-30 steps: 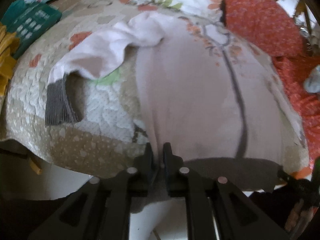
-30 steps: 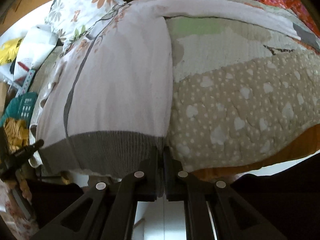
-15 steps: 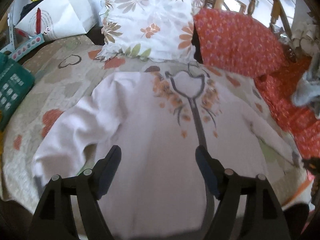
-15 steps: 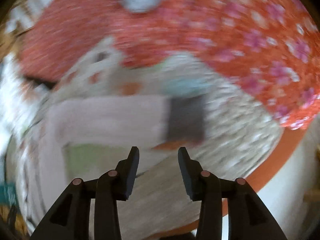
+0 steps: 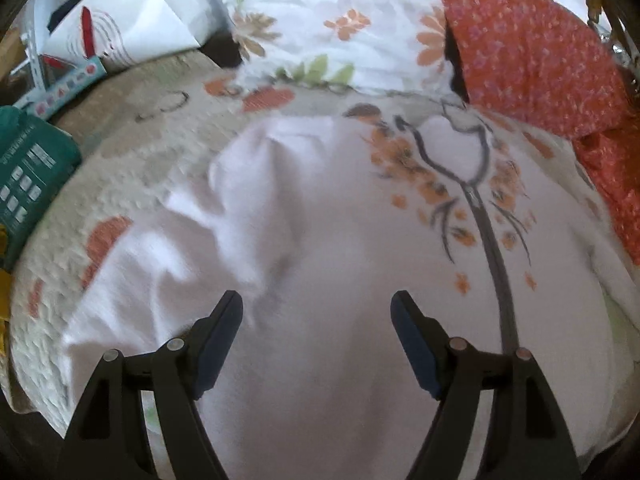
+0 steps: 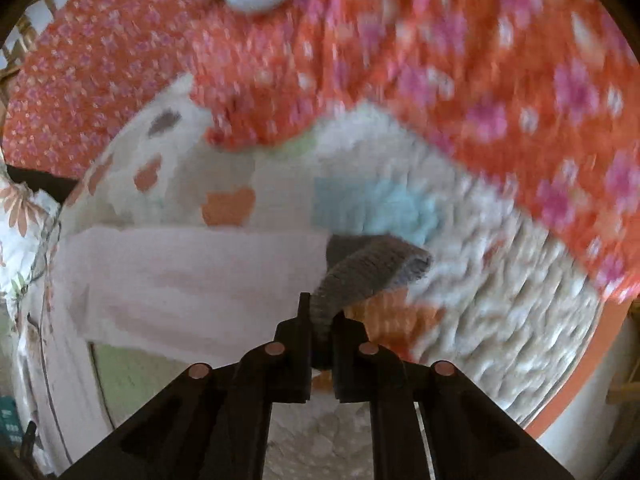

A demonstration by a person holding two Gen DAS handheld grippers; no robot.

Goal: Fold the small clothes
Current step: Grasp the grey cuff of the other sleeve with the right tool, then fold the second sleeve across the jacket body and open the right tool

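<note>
A small pale pink cardigan (image 5: 360, 240) with a grey front placket and orange flower print lies flat on the quilted bedspread (image 5: 132, 152). My left gripper (image 5: 316, 312) is open and empty, hovering over the cardigan's body beside its rumpled left sleeve (image 5: 224, 208). In the right wrist view the other sleeve (image 6: 192, 276) stretches out sideways. My right gripper (image 6: 322, 316) is shut on that sleeve's grey ribbed cuff (image 6: 368, 272), which is lifted slightly off the quilt.
A white floral pillow (image 5: 340, 24) and an orange-red pillow (image 5: 532, 52) lie beyond the cardigan. An orange floral blanket (image 6: 480, 60) covers the bed's right side. A green box (image 5: 28, 172) and a white bag (image 5: 132, 28) sit at the left.
Both grippers let go of the cardigan's hem. The left one opened and moved up over the body. The right one swung to the sleeve end and shut on the grey cuff.
</note>
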